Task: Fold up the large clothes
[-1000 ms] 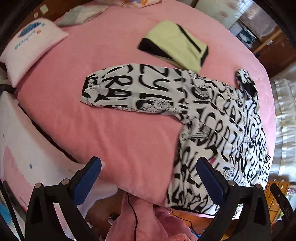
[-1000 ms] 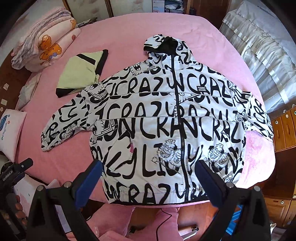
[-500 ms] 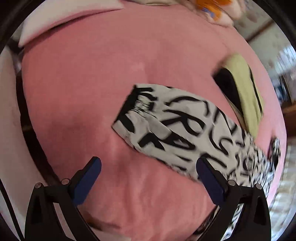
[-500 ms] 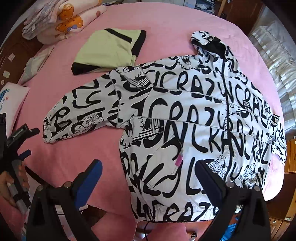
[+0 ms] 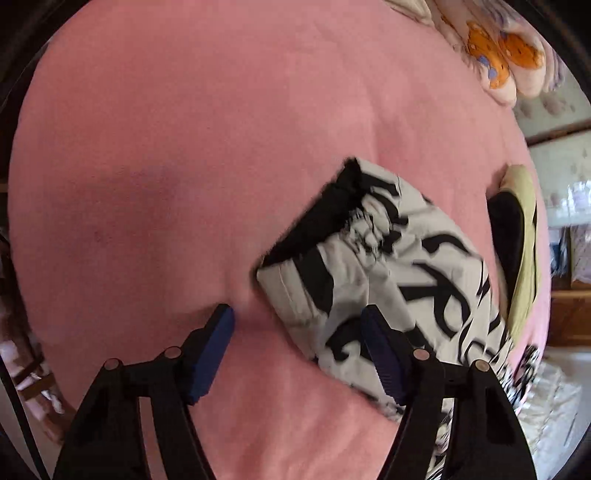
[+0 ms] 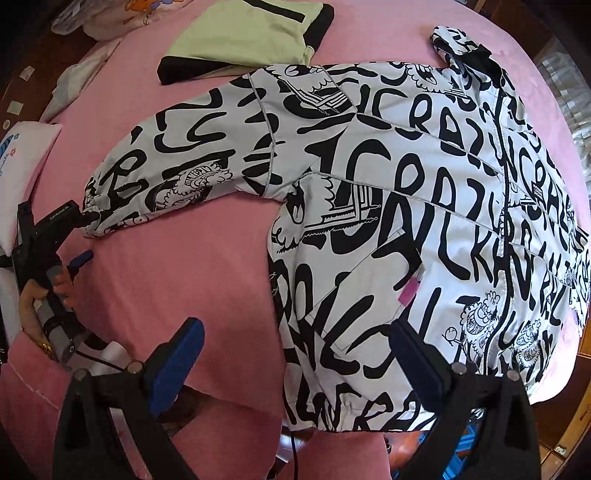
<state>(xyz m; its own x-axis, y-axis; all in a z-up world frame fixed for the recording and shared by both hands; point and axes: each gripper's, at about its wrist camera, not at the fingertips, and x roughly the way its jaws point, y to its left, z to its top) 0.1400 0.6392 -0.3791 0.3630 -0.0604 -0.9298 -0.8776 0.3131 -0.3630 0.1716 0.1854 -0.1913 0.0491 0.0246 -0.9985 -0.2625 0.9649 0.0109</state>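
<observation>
Jacket [image 6: 388, 206], white with heavy black lettering, lies front-up and spread flat across a pink bed [image 5: 184, 147], zip closed, hood toward the far side, one sleeve [image 5: 388, 280] stretched out to my left. I judge it light, soft and rather slick, likely to slide and billow, so the firmer gathered cuff [image 5: 317, 229] and the elastic hem [image 6: 369, 417] are the places to pinch. My left tongs [image 5: 299, 350] stand open and empty, one finger on the bedding, the other over the sleeve just behind the cuff. My right tongs [image 6: 295, 354] hover wide open, empty, above the hem. A folded yellow-green garment [image 6: 243, 33] lies beyond.
</observation>
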